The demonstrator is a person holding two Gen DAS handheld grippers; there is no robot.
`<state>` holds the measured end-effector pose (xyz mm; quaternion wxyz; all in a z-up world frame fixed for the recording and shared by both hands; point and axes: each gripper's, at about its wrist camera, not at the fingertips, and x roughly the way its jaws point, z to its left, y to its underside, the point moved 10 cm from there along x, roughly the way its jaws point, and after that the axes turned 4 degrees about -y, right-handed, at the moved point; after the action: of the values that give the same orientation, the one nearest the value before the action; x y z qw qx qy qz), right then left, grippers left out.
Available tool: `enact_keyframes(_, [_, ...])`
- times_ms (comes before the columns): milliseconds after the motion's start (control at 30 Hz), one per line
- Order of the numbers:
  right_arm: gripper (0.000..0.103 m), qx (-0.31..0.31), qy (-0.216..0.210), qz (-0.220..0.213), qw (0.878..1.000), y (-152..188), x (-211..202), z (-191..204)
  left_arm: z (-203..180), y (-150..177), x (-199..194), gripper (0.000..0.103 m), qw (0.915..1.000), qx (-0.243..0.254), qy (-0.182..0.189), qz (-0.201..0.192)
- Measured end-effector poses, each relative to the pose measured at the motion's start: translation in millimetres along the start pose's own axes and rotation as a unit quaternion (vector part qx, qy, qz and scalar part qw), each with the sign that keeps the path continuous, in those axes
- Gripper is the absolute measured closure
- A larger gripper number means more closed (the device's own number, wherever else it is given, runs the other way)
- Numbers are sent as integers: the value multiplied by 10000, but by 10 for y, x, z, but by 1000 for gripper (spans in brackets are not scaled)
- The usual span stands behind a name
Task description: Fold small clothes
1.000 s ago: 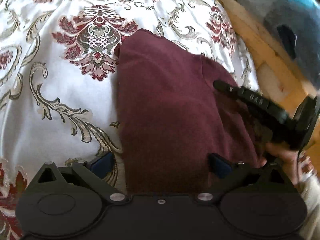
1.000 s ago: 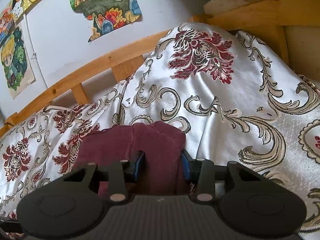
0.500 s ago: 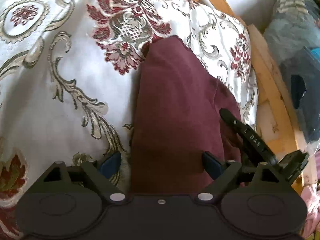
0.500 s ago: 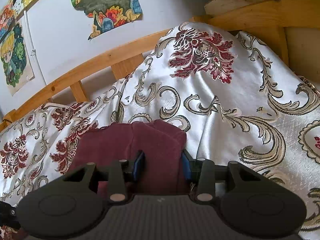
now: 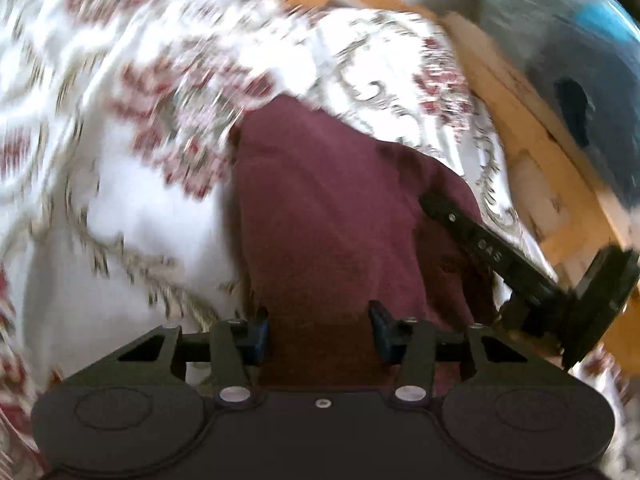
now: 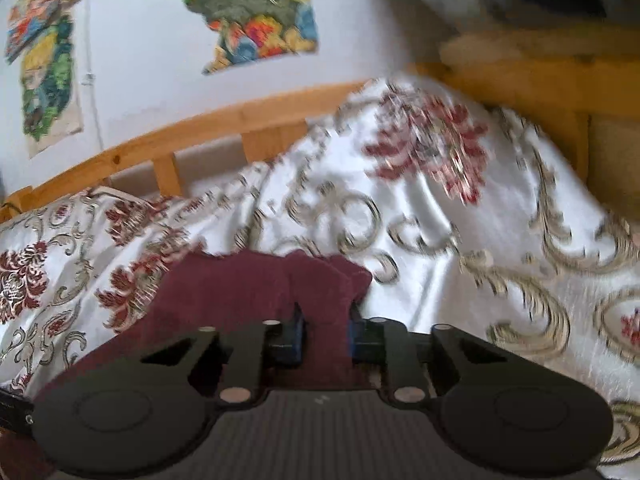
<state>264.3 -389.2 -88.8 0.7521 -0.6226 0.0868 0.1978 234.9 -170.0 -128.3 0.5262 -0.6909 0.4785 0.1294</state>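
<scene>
A maroon garment (image 5: 328, 208) lies folded into a long strip on a white floral bedspread (image 5: 120, 208). My left gripper (image 5: 318, 326) sits over its near end. Its jaws are closing, and the cloth lies flat between the pads, not bunched. One finger (image 5: 480, 244) of the right gripper reaches onto the strip's right edge. In the right wrist view, the right gripper (image 6: 326, 328) is closing too, its blue pads pinching a raised ridge of the maroon garment (image 6: 232, 292). Both views are motion-blurred.
A wooden bed frame (image 5: 520, 120) runs along the right, with a blue-grey bag (image 5: 580, 60) beyond it. In the right wrist view, a wooden rail (image 6: 200, 136) borders the bedspread (image 6: 460, 248) below a white wall with colourful posters (image 6: 256, 12).
My left jaws have narrowed from wide open to the strip's width, and that view has swung. The right jaws have closed onto the cloth fold. The garment's corner looks slightly raised.
</scene>
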Motion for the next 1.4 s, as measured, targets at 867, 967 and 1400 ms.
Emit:
enact_keyframes(867, [85,-1825,-355,-79,9825,-816,1207,1072,979,-950,9,53,9861,142,-1129,-1208])
enact_keyframes(967, [83,-1460,-139,131,9891,-733,1330,861,1102,-934,61,48,9893,-239,-1015,-1020])
enact_keyframes(1400, [30,-1393,483,196,9889,-692,1120,622,1178,-797,-118,17,9883,-444,-1191,-846])
